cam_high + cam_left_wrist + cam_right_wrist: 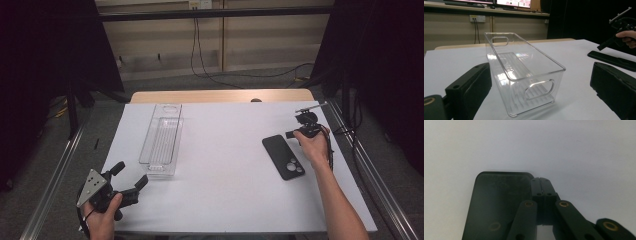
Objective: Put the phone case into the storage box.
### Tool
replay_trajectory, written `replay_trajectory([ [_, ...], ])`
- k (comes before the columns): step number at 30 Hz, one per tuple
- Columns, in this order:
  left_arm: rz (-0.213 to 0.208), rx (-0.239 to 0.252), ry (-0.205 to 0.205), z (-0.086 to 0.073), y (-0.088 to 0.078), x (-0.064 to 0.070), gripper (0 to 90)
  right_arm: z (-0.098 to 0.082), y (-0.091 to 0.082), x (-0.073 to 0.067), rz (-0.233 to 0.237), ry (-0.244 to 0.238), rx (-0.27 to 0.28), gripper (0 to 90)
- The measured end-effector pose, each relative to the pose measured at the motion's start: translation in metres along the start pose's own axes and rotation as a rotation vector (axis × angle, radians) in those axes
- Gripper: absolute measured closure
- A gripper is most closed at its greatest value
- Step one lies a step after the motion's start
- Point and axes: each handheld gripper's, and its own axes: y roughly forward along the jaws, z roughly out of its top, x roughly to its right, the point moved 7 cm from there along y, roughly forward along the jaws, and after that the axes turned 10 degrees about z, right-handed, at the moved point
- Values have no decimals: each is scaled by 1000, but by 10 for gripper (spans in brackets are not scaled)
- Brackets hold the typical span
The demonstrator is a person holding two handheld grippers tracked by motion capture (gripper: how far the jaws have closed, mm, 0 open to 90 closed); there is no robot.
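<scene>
My right gripper (291, 134) points down with closed jaws at the corner of the phone (284, 156), which lies flat on the white table (225, 165). My left gripper (129, 176) (open) rests near the clear bin (161, 140).

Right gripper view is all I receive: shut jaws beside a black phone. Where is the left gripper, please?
Observer: The left gripper is at the near left corner of the table, jaws open, holding nothing.
Operator: What is in front of it?
Observer: A clear plastic bin, empty, standing lengthwise just beyond it.
Operator: Which side of the phone is up?
Observer: The phone lies with its camera lenses up.
</scene>
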Motion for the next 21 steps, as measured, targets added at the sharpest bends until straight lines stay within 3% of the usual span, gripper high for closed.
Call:
replay_trajectory([
  [6,6,-4,-5,-1,1,-1,38,-3,8,3,-27,5,-21,900],
  [12,5,-4,-4,0,1,-1,37,-2,14,1,-48,-20,-41,900],
  [21,2,-8,3,-1,2,0,37,-1,20,-4,-43,-39,-40,900],
])
